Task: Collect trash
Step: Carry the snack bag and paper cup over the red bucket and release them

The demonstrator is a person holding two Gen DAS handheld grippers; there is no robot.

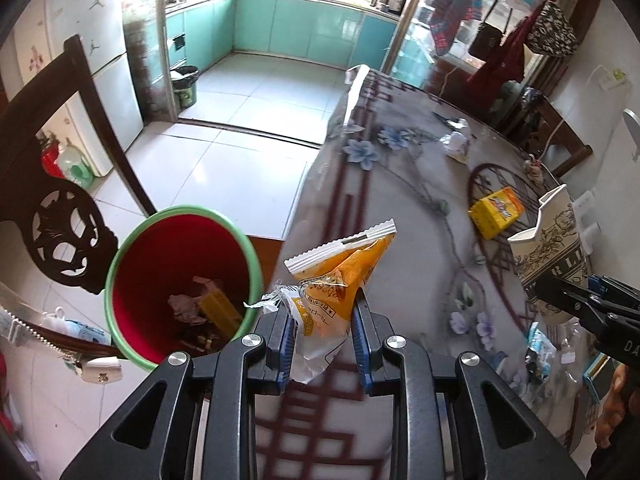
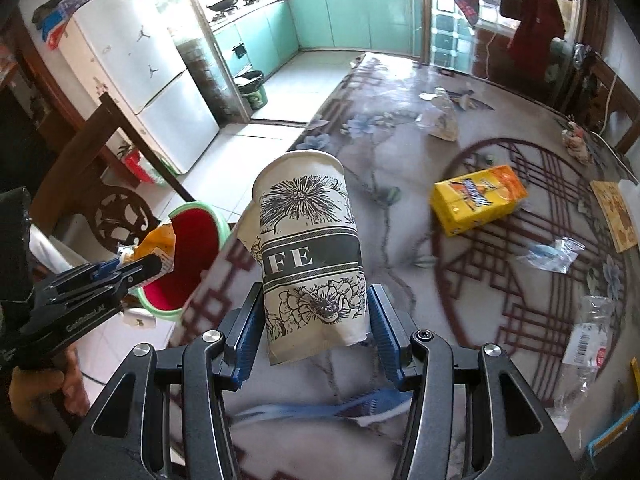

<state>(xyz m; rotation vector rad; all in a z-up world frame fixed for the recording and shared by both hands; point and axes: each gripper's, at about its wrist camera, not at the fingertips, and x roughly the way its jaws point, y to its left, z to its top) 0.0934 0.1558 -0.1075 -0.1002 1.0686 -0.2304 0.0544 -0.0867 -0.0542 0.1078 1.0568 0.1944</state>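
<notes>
Now wrapper [image 1: 340, 280] between left claw [image 1: 322, 344] pads.

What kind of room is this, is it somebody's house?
Most likely a home's dining area beside a kitchen: a white fridge, teal kitchen cabinets with woks on the stove, and a flower-patterned dining table.

Bin [image 1: 180, 280] on the floor left of the counter [image 1: 400, 184], scraps inside; chair [image 1: 60, 216] behind it. Box [image 2: 478, 198] on the counter, bottle [image 2: 584, 344] to its right, nearer the front edge.
</notes>
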